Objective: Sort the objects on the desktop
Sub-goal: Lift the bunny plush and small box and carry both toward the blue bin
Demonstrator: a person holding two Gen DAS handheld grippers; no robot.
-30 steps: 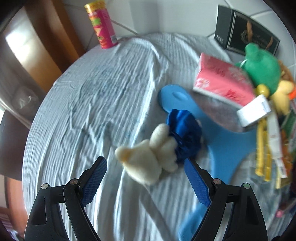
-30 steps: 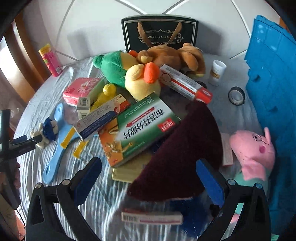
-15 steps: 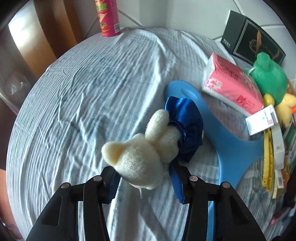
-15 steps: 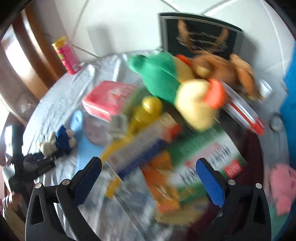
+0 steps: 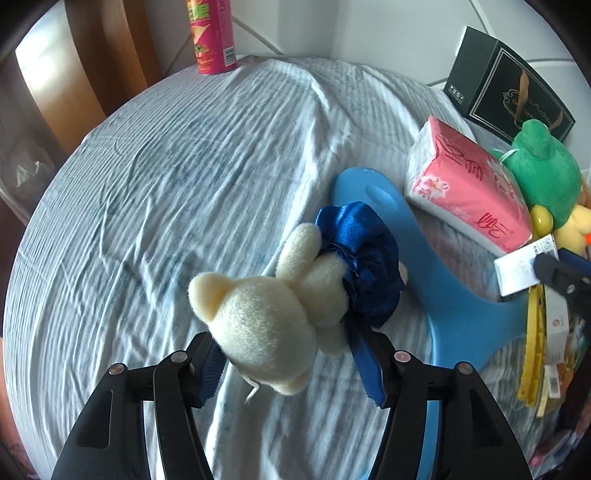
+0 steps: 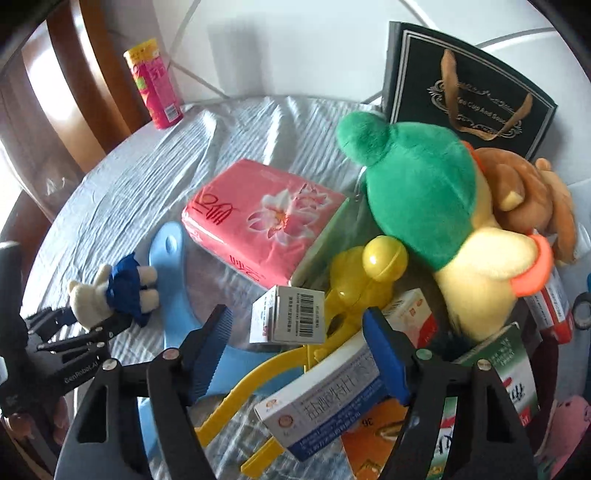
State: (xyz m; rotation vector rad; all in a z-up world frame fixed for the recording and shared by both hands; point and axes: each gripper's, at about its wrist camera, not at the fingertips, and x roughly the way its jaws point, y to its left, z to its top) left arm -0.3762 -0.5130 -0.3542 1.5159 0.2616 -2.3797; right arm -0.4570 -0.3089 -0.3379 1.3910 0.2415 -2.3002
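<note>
My left gripper (image 5: 288, 365) is shut on the head of a small cream plush bear (image 5: 269, 317) in a blue satin dress, held just above the striped cloth. The bear also shows in the right wrist view (image 6: 110, 291), gripped by the left gripper (image 6: 88, 325). My right gripper (image 6: 299, 343) is open and empty, hovering over a small white medicine box with a barcode (image 6: 288, 317) and a longer white and blue box (image 6: 325, 402). A pink tissue pack (image 6: 258, 225) lies beyond them.
A blue hand mirror (image 5: 443, 295) lies right of the bear. A green and yellow plush duck (image 6: 436, 206), brown plush (image 6: 532, 188), yellow plastic toy (image 6: 365, 273), black gift bag (image 6: 465, 92) and pink can (image 5: 210, 33) stand around. The table edge curves at the left.
My left gripper closed on the bear's head and lifted it slightly. My right gripper moved left and forward from over the dark red cloth to over the small medicine boxes, and its jaws narrowed.
</note>
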